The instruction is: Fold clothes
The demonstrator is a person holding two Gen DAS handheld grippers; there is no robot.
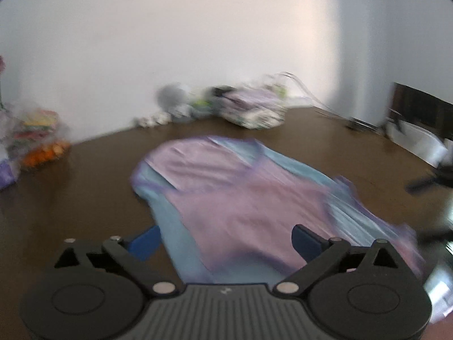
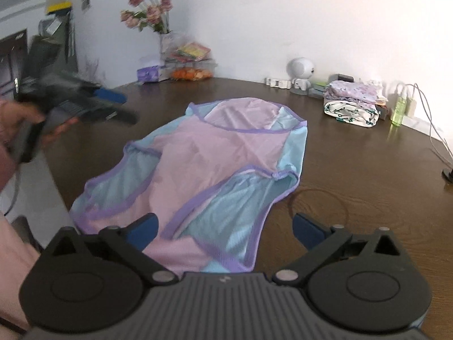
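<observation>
A pink and light-blue sleeveless top with purple trim [image 2: 215, 158] lies spread flat on the dark wooden table [image 2: 354, 175]. It also shows, blurred, in the left wrist view [image 1: 235, 195]. My right gripper [image 2: 223, 232] is open and empty, hovering over the garment's near hem. My left gripper [image 1: 226, 240] is open and empty above the garment's near edge. In the right wrist view the left gripper [image 2: 113, 104] hangs in the air left of the garment, blurred, held by a hand.
A stack of folded clothes [image 2: 352, 103] lies at the table's back right, next to a green bottle [image 2: 398, 110] and cables. A white robot figurine [image 2: 300, 75], a vase of flowers [image 2: 150, 8], snack bags and oranges [image 2: 189, 73] line the back wall.
</observation>
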